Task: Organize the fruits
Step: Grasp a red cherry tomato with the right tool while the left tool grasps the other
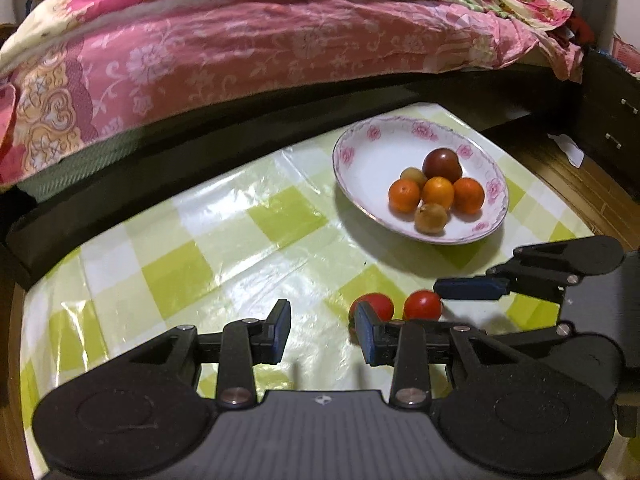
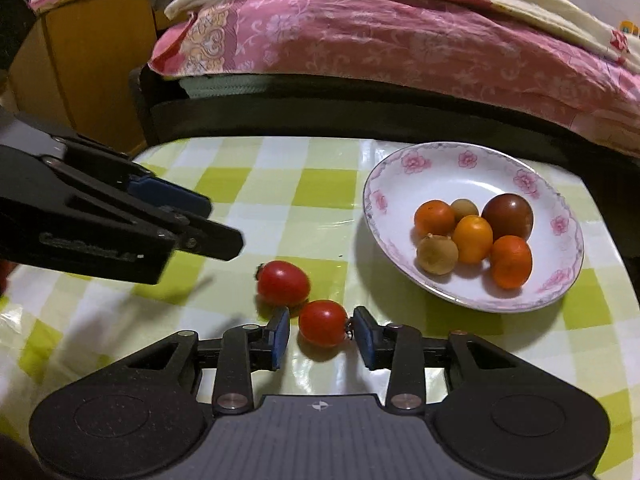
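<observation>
- The right gripper (image 2: 320,336) stood open, its blue pads flanking but seemingly not yet pinching the nearer small red cherry tomato (image 2: 323,322).
- That tomato lay on the green-checked table (image 2: 280,184), well short of the flowered white plate (image 2: 400,168).
- It looked light, slick and soft; I judged a gentle hold across its middle best.
- Its long axis ran roughly pad to pad, stem toward the right pad.
- The left gripper (image 1: 323,330) hung open and empty beside the second red tomato (image 2: 283,282).

I see a bed (image 1: 280,60) with a pink floral quilt (image 2: 400,40) directly behind the table (image 1: 240,240), which carries a green-and-white checked glossy cover. Wooden floor (image 1: 568,184) at right; dark drawer cabinet (image 1: 612,120) beside the bed.
</observation>
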Tool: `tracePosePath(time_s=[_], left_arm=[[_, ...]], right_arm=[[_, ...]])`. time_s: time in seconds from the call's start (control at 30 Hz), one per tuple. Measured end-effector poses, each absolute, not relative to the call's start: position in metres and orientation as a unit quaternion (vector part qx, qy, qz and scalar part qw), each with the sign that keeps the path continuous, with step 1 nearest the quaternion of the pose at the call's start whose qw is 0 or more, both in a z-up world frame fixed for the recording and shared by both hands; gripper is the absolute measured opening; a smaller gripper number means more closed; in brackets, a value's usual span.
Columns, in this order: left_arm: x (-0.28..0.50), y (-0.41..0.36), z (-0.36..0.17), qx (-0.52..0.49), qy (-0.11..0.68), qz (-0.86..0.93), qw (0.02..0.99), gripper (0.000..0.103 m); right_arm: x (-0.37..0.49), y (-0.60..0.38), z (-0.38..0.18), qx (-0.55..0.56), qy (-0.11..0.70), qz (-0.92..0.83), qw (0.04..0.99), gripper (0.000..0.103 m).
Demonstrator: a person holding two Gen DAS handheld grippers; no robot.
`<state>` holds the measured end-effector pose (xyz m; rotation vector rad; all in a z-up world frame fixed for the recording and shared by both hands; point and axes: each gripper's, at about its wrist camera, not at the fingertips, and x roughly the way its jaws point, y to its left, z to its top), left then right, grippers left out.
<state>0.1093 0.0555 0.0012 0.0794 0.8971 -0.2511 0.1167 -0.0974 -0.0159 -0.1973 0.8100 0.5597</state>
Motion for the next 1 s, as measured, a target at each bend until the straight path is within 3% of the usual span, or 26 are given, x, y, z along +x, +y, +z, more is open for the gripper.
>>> tracePosePath(time_s=[0.2, 0.83, 1.0], left_arm=[[0.11, 0.047, -0.005, 0.045, 0.437, -0.138, 0.888, 0.044], [0.121, 0.015, -0.038, 0.094, 0.435, -0.16, 0.881, 0.044], [0.117, 0.012, -0.038, 0.103, 0.425, -0.158, 0.885, 0.04]], right_arm=[[0.121, -0.098, -0.02, -0.098, 0.391, 0.259, 0.878, 0.026], [0.108, -0.13, -0.011, -0.088, 0.424, 0.203, 0.878, 0.026], [0.111, -0.129, -0.013, -0.085, 0.423, 0.202, 0.879, 0.027]])
